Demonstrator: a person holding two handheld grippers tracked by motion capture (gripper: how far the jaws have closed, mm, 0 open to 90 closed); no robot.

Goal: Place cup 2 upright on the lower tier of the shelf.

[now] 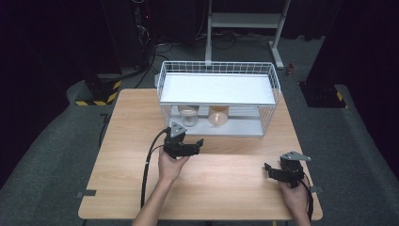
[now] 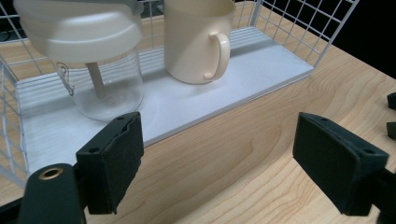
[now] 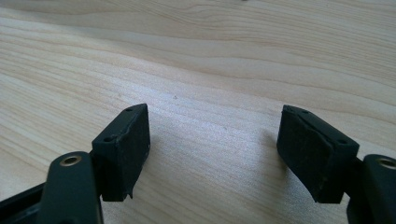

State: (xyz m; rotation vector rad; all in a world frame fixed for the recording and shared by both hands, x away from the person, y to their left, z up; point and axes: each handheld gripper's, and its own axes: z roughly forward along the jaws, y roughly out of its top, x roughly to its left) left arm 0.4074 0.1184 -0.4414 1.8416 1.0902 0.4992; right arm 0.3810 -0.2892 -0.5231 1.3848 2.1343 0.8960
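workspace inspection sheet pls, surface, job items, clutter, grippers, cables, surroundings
surface: wooden table, bare at the front
job's things: glass jar with pale lid and cream mug, upright side by side on the lower shelf of the white wire rack
clutter: nothing seen
grippers: left gripper open, facing the jar and mug; right gripper open over bare wood
cables: black cable trails from the left gripper
surroundings: dark room, grey floor, white stand behind the table

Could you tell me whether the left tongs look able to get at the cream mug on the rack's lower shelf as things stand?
Probably yes: the left tongs stand open facing the rack's open front, and the cream mug sits near the shelf edge, its handle toward them.
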